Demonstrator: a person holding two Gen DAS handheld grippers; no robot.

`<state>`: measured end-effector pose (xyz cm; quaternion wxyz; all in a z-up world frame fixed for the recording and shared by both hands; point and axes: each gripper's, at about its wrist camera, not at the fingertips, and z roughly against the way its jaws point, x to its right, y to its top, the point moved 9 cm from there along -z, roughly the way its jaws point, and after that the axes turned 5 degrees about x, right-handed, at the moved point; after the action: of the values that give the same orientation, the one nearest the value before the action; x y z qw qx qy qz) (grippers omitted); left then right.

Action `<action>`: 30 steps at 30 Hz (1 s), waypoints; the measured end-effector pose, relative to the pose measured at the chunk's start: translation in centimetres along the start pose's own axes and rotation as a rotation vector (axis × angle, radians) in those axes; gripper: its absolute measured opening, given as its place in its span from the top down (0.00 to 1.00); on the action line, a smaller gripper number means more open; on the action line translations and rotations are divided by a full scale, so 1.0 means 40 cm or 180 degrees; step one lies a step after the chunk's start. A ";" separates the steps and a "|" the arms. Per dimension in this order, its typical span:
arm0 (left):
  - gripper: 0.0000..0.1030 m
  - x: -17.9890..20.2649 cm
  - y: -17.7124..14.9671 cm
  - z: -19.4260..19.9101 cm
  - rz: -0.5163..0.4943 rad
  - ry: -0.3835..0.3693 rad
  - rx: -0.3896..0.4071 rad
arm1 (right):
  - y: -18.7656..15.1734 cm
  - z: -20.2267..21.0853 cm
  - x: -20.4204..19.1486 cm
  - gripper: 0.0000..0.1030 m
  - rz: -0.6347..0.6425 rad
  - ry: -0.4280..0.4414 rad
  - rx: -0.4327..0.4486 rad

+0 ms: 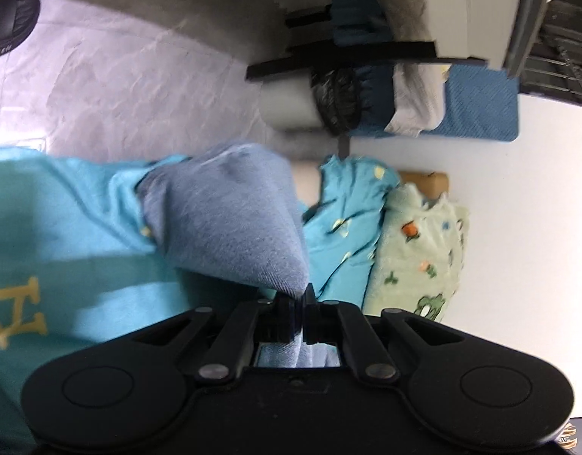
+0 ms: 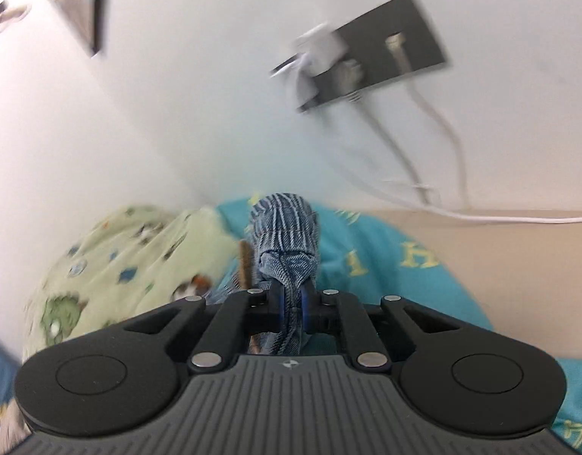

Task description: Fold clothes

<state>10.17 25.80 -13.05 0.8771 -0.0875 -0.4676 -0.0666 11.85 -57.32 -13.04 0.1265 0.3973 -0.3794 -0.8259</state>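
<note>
In the left wrist view my left gripper (image 1: pixel 300 309) is shut on a corner of a blue-grey denim garment (image 1: pixel 230 220), which rises away from the jaws over a turquoise cloth (image 1: pixel 63 220) with yellow letters. In the right wrist view my right gripper (image 2: pixel 291 303) is shut on a bunched fold of striped blue denim (image 2: pixel 287 235), held up above the same turquoise cloth (image 2: pixel 397 258). Whether both hold one garment cannot be told.
A pale green printed blanket (image 1: pixel 416 258) lies beside the turquoise cloth; it also shows in the right wrist view (image 2: pixel 131 261). A white wall carries a dark socket plate (image 2: pixel 374 53) with plugs and cables. A black rack (image 1: pixel 348 57) with folded items and a pale floor (image 1: pixel 120 83) are beyond.
</note>
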 end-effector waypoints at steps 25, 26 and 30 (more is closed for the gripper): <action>0.58 -0.038 -0.100 -0.100 -0.0861 0.1074 -0.0422 | -0.144 0.020 -0.116 0.49 0.1271 -0.0061 -0.0640; 0.59 -0.047 -0.096 -0.115 -0.0857 0.1134 -0.0419 | -0.161 0.019 -0.128 0.49 0.1328 -0.0028 -0.0706; 0.82 -0.059 -0.099 -0.146 -0.1011 0.1242 -0.0402 | -0.252 0.021 -0.193 0.49 0.1468 0.0224 -0.1035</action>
<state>12.78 20.76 -17.85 0.9220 -0.0529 -0.2924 -0.2482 17.20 -46.10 -15.72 0.3862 0.3035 -0.3178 -0.8110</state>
